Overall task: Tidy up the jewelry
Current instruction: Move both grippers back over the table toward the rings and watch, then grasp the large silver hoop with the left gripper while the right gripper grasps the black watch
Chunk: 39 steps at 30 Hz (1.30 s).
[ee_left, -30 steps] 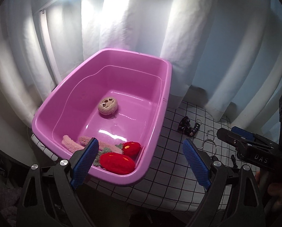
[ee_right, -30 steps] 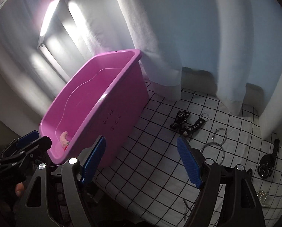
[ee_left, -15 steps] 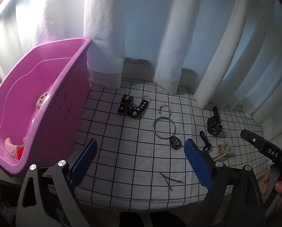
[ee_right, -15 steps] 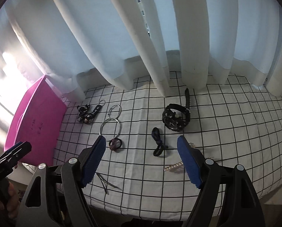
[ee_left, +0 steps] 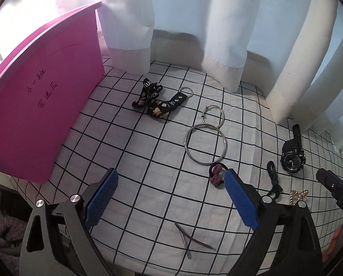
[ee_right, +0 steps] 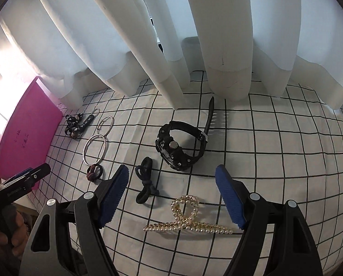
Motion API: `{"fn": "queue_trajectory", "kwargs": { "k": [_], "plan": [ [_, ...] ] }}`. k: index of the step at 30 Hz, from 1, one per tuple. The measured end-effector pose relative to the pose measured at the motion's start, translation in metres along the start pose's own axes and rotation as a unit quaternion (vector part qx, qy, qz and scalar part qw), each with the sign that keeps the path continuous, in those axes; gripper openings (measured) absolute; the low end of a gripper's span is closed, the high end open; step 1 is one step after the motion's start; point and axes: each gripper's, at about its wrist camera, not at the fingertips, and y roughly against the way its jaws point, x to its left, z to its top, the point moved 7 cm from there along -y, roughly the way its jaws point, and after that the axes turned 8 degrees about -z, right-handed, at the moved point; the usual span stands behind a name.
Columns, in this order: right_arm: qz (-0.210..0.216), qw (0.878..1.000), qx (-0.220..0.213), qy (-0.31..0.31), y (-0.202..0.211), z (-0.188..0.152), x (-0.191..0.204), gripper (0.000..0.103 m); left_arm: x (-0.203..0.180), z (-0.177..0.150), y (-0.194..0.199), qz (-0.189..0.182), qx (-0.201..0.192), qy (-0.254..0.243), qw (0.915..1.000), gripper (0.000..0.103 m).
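The grid-clothed tabletop (ee_right: 275,142) carries a black watch (ee_right: 178,147), with a pearl hair claw (ee_right: 187,220) near it, steel rings (ee_right: 96,148) left of it, and a pink tub (ee_right: 21,133) far left.

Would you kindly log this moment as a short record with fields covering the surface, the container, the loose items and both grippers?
surface: white cloth with black grid
container: pink bin, at the left edge of the cloth, handwriting on its side
items on cloth: black watch, pearl hair claw, dark blue hair tie, maroon hair tie, two silver rings, black strap keychain, hairpins
left hand-held gripper: open, holding nothing
right hand-held gripper: open, holding nothing, above the pearl hair claw
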Motion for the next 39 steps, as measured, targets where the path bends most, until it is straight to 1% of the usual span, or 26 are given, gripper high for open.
{"fn": "queue_trajectory", "kwargs": {
  "k": [3,6,9,13,15,17,19,21,24,32,36,39],
  "plan": [
    [0.005,1.000,0.006,0.014,-0.013,0.004,-0.003,0.074,-0.005,-0.002,-0.011,0.009,0.001,0.008,0.9999,0.091],
    [0.008,1.000,0.017,0.009,-0.027,0.007,-0.006,0.074,-0.011,0.001,-0.025,0.015,0.004,0.009,0.9998,0.091],
    [0.008,1.000,-0.002,-0.001,-0.030,0.013,-0.007,0.074,-0.016,0.004,-0.036,0.009,0.008,0.010,0.9999,0.091],
    [-0.005,0.999,-0.019,0.027,-0.036,0.019,0.002,0.074,-0.020,0.006,-0.051,0.008,0.013,-0.003,0.9999,0.091],
    [-0.004,0.999,-0.023,0.036,-0.040,0.020,0.008,0.074,-0.020,0.008,-0.057,0.003,0.014,-0.001,0.9999,0.091],
    [-0.011,0.999,-0.021,0.040,-0.045,0.021,0.011,0.074,-0.018,0.010,-0.062,0.000,0.016,0.004,0.9999,0.091],
    [-0.002,0.999,-0.020,0.034,-0.046,0.021,0.015,0.074,-0.018,0.011,-0.068,-0.002,0.021,0.003,0.9998,0.091],
    [-0.005,0.999,-0.020,0.044,-0.049,0.020,0.019,0.074,-0.019,0.013,-0.071,-0.003,0.020,0.000,0.9998,0.091],
    [-0.012,0.998,-0.012,0.055,-0.056,0.018,0.023,0.074,-0.019,0.014,-0.073,-0.005,0.018,-0.004,0.9998,0.091],
    [-0.011,0.998,0.011,0.067,-0.076,0.014,0.028,0.073,-0.019,0.019,-0.086,-0.011,0.023,-0.004,0.9997,0.091],
    [-0.015,0.997,0.008,0.074,-0.080,0.014,0.029,0.073,-0.026,0.023,-0.098,-0.013,0.033,-0.011,0.9993,0.091],
    [-0.023,0.996,0.006,0.090,-0.083,0.013,0.032,0.073,-0.036,0.023,-0.105,-0.017,0.041,-0.025,0.9987,0.091]
  ]
}}
